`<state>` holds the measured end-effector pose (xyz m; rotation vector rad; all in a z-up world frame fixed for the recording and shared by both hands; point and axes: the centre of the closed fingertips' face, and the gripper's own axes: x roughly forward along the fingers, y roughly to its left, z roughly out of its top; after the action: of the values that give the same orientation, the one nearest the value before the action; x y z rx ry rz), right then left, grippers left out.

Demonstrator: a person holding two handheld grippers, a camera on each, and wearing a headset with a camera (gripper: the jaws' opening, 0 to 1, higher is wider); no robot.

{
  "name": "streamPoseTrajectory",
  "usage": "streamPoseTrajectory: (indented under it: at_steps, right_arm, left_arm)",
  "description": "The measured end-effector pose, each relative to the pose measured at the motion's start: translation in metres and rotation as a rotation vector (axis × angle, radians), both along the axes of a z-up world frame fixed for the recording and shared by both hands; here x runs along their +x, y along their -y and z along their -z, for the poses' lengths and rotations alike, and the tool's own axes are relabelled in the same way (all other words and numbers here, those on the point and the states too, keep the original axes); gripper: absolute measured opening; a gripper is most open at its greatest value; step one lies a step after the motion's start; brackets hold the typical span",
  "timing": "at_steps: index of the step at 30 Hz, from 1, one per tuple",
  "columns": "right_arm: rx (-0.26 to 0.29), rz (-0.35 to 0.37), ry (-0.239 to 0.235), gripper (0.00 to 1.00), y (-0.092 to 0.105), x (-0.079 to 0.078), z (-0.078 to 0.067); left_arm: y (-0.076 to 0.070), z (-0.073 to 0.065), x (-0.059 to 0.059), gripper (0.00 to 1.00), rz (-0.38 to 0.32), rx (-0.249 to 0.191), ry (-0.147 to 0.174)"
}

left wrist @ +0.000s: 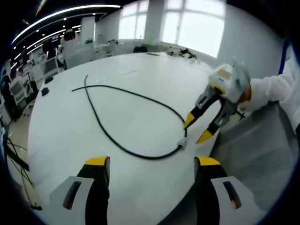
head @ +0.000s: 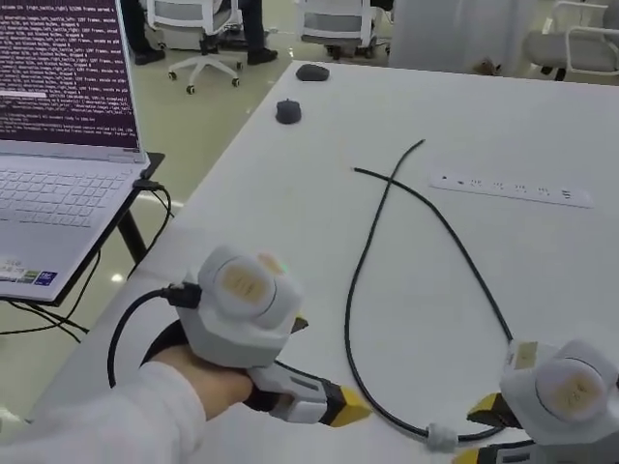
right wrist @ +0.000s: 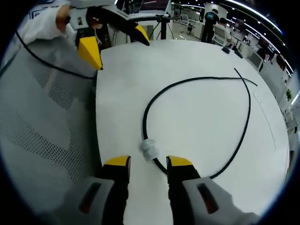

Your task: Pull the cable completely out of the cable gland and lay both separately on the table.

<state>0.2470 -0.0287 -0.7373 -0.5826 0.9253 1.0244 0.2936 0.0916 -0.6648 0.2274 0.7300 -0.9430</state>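
A long black cable (head: 360,261) lies in a loop on the white table (head: 542,280), its far ends crossing. A small white cable gland (head: 442,437) sits on the cable near the front edge, also seen as the gland (right wrist: 149,149) and the gland (left wrist: 182,143). My right gripper (right wrist: 147,163) is open, its yellow jaws just short of the gland, one on each side. In the head view the right gripper (head: 472,435) is at the bottom right. My left gripper (left wrist: 152,164) is open wide and holds nothing. The left gripper (head: 327,368) hovers left of the cable loop.
An open laptop (head: 58,145) stands on a stand to the left, off the table. A white power strip (head: 513,188) lies at the right, past the cable. Two dark mice (head: 288,112) lie at the far end. Office chairs (head: 198,29) stand beyond.
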Motion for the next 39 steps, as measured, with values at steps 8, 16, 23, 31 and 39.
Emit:
streamPoseTrajectory:
  at_steps: [8, 16, 23, 31, 39]
  right_arm:
    - [-0.019, -0.144, 0.042, 0.25, -0.006, 0.004, 0.010]
    - [-0.066, -0.260, 0.039, 0.18, -0.006, 0.004, 0.031]
    - [0.003, -0.220, 0.038, 0.13, -0.011, 0.008, 0.027]
    - [0.019, -0.257, 0.079, 0.12, -0.012, 0.010, 0.012]
    - [0.055, -0.267, 0.227, 0.12, -0.023, 0.025, -0.056]
  left_arm:
    - [0.001, -0.002, 0.001, 0.73, 0.003, -0.013, 0.006]
    - [0.001, 0.000, 0.000, 0.72, 0.009, -0.010, 0.001]
    - [0.003, 0.000, -0.002, 0.71, 0.020, -0.009, 0.001]
    - [0.004, -0.004, -0.001, 0.69, 0.012, -0.037, 0.002]
    - [0.021, -0.034, -0.010, 0.58, 0.048, -0.203, 0.022]
